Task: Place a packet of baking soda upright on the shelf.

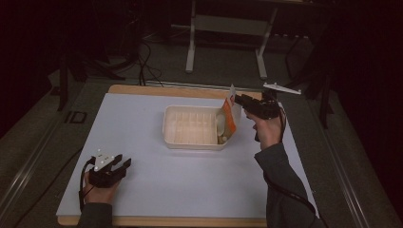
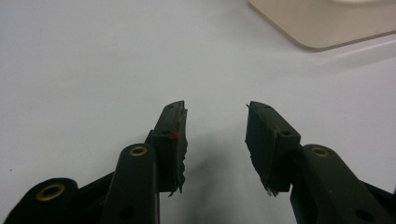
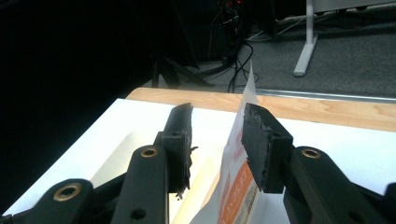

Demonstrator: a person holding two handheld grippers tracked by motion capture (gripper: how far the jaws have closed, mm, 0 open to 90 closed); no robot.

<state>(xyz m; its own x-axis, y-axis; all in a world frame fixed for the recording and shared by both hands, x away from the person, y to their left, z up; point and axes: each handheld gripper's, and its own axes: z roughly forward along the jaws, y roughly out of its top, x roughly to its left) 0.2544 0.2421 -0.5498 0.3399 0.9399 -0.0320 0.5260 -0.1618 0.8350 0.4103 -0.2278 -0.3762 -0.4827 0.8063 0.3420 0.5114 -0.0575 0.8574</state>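
At the right end of the cream tray, the orange-and-white packet stands on end; its long axis runs nearly upright, leaning a little, its white top edge pointing up above the tray's rim and its lower end down inside the tray; your right hand-held gripper is held above the worktop at the packet's top, pointing toward the tray from the right, your right hand raised under it and the forearm coming up from the near edge; in the right gripper view its jaws stand spread, with the packet's top rising between them just beside one pad, not pinched; your left hand-held gripper rests low near the front left of the worktop, well apart from the tray, pointing toward it, jaws spread with nothing but bare worktop between them.
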